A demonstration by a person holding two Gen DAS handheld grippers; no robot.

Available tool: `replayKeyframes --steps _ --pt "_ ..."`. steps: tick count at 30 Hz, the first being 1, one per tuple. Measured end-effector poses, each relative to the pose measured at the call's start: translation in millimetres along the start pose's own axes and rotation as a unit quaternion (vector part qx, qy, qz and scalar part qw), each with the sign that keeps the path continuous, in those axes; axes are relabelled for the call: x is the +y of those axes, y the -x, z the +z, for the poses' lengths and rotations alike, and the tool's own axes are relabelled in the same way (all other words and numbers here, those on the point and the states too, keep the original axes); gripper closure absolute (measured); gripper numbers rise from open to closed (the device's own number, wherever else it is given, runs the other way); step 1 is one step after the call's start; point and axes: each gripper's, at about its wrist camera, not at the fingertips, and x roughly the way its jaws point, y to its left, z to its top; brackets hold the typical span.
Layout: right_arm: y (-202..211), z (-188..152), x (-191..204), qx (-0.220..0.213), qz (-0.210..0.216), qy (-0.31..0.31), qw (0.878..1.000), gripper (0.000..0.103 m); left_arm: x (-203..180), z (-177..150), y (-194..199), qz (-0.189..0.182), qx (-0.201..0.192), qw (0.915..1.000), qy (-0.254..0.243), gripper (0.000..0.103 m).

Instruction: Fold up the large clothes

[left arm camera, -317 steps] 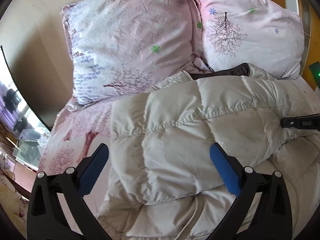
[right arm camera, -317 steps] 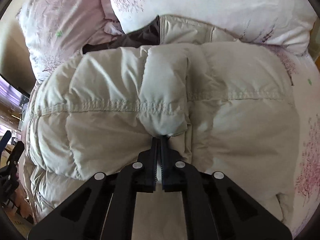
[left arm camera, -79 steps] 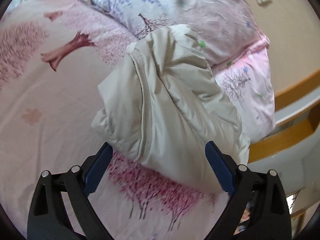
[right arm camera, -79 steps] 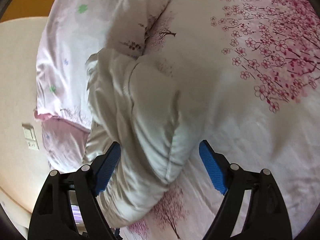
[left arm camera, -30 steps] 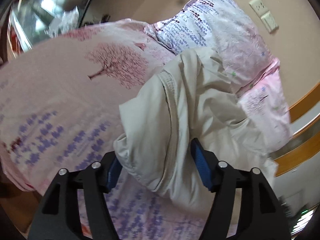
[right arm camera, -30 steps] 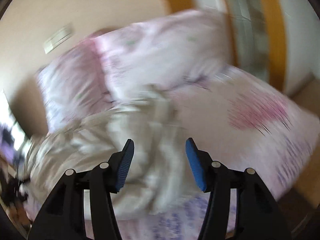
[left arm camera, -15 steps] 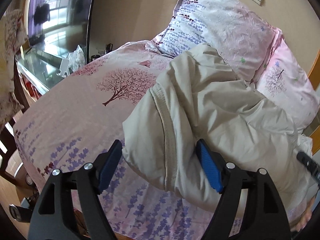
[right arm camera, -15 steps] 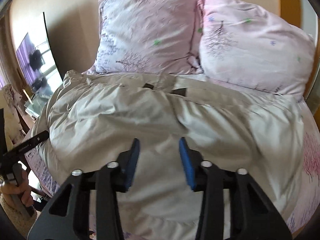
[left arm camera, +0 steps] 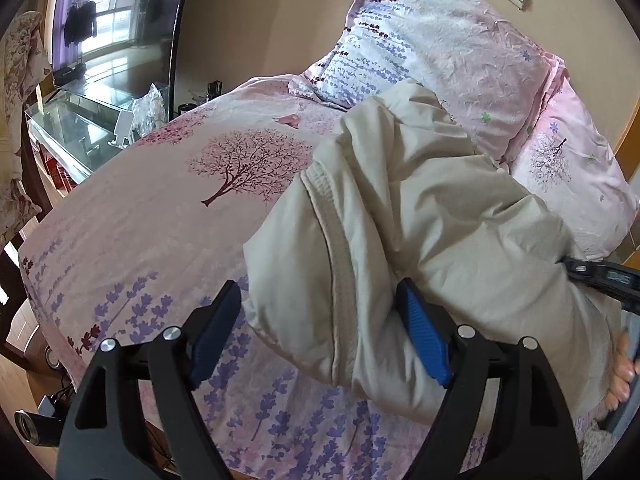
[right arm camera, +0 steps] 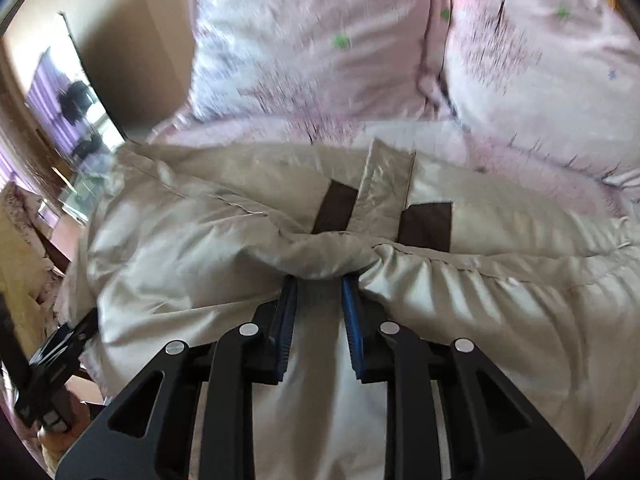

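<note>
One puffy beige jacket (left arm camera: pixel 420 220), two grippers, two pillows, one bedsheet

Left gripper (left arm camera: pixel 320 316): jaws spread wide and opening. The folded end of the jacket bulges in between them; the right blue pad (left arm camera: pixel 420 328) lies against the fabric, the left pad stands clear of it over the sheet. No pinch. Past the jaw tips the jacket runs on toward the pillows

Right gripper (right arm camera: pixel 318 292): jaws narrow and closing, a ridge of jacket fabric bunched between the blue pads (right arm camera: pixel 286 320) and puffing out just beyond the tips. Whether the pads already bite cannot be told; the view is blurred. Just past the bunch, two dark brown patches (right arm camera: pixel 426 226) of lining show on either side of a beige flap

Jacket lies across the bedsheet (left arm camera: pixel 160 208), pink with tree and lavender print, which spreads left of the left jaws

Beyond the jacket, two pillows side by side against the wall: one with purple print (left arm camera: pixel 432 52), one paler pink (left arm camera: pixel 568 168)

Far right of the left jaws, the right gripper's black body and a hand (left arm camera: pixel 620 376) at the jacket's far side

Far left, a dark screen (left arm camera: pixel 120 12) above a glass shelf
</note>
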Motion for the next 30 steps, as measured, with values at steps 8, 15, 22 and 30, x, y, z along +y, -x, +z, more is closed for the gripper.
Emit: replayKeyframes --steps 8,15,22,30 --pt "-36.0 12.0 -1.7 0.068 -0.017 0.003 0.998 0.081 0.2 -4.2 17.4 -0.015 -0.009 0.9998 -0.002 0.018" --pt "-7.8 3.3 -12.6 0.039 0.025 -0.026 0.999 0.081 9.2 -10.8 21.4 -0.028 0.008 0.9995 0.014 0.017" --pt "31.5 -26.1 -9.4 -0.009 0.028 -0.023 0.999 0.081 15.7 -13.7 7.5 -0.079 0.046 0.9943 0.055 0.017" --pt "-8.0 -16.4 -5.0 0.036 0.0 -0.009 0.999 0.081 16.5 -6.1 -9.4 -0.104 0.057 0.989 0.088 0.017"
